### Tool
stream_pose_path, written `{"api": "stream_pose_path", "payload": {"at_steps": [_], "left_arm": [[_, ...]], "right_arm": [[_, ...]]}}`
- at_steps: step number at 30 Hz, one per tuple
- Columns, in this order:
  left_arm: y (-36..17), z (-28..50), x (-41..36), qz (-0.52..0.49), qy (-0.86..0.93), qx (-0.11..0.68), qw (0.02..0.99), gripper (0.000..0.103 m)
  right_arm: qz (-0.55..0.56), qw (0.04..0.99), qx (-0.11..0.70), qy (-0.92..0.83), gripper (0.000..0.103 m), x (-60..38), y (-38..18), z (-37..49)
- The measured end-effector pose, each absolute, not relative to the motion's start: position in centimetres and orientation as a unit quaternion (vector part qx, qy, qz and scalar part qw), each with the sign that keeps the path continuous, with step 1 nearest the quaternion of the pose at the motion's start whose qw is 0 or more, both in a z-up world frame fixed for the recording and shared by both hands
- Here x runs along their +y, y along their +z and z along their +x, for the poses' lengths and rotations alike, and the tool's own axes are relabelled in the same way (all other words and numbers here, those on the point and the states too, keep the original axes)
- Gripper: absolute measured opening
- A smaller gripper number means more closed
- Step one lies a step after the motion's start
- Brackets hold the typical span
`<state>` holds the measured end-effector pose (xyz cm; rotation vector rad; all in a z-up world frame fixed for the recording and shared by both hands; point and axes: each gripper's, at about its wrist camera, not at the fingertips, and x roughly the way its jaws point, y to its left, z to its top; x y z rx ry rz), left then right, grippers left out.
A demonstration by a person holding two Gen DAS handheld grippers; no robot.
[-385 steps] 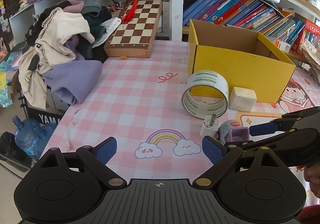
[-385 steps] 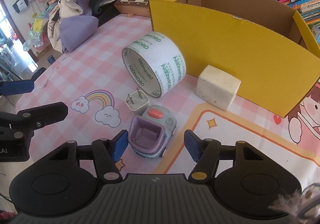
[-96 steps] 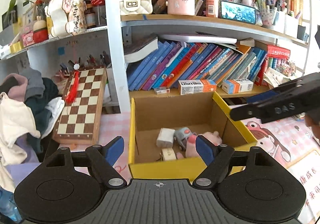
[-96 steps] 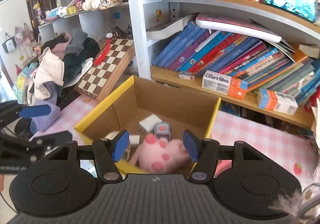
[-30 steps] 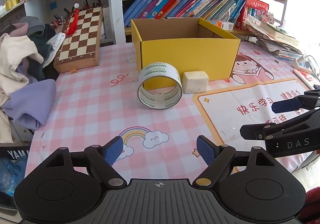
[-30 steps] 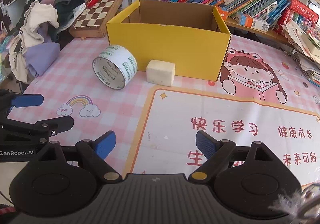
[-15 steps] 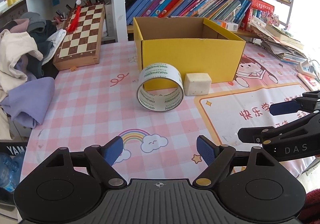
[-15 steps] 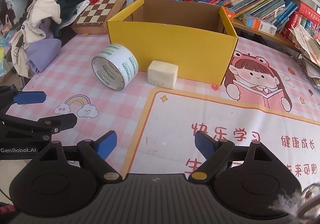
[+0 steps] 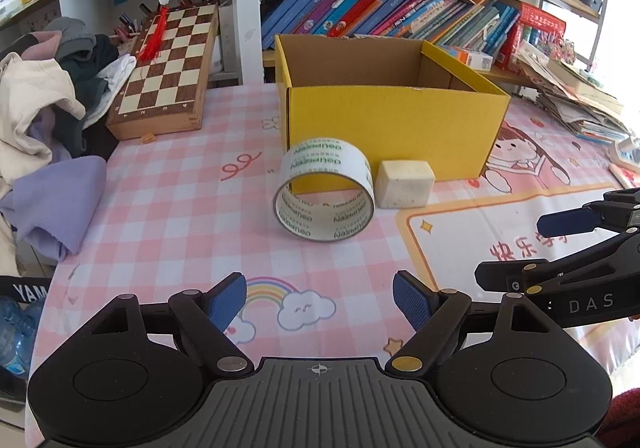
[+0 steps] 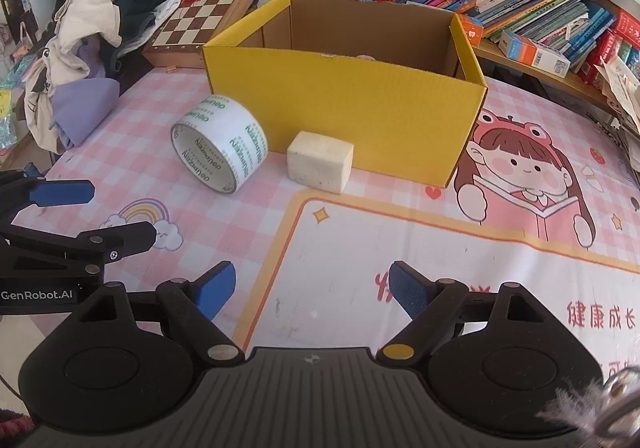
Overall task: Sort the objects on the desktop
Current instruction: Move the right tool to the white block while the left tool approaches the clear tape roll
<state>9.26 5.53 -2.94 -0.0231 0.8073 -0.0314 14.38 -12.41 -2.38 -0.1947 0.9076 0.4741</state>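
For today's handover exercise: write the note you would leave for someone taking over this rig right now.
Left gripper: open, empty. Right gripper: open, empty.
Tape roll stands on edge on the pink tablecloth before the yellow box; the cream block sits beside it on the right.
Done: something pink just shows over the box's front wall; the rest of its inside is hidden.
Left: tape roll and block into the box.

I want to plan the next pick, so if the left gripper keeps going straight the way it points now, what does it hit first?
Probably the tape roll. The left gripper is open and empty, and the roll stands on edge almost centred ahead of it, with bare tablecloth between. The yellow box is behind it. Depth is uncertain.
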Motion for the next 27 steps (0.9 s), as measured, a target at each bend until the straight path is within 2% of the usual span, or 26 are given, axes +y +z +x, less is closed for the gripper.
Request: {"api": "stream_pose_path", "payload": {"at_steps": [15,23,25,27], "left_arm": [[-3.5,13.5,5.1,-0.024,0.004,0.394,0.919,0.082],[-4.4,15.5,4.8,-0.019,0.013,0.402,0.915,0.083],[-4.7,15.9,4.6,-0.014,0.014,0.402,0.916,0.084],[-5.0,16.3,4.5,-0.009,0.016,0.401,0.916,0.09]], "right_arm": [[-0.088,0.86,0.442,0.239,0.082,-12.1,-3.2,19.6],[-0.047,0.854,0.458,0.242,0.082,-12.3,-3.4,22.7],[-0.037,0.852,0.462,0.243,0.082,-12.3,-3.4,23.5],[-0.028,0.85,0.467,0.244,0.082,-12.1,-3.3,24.3]]}}
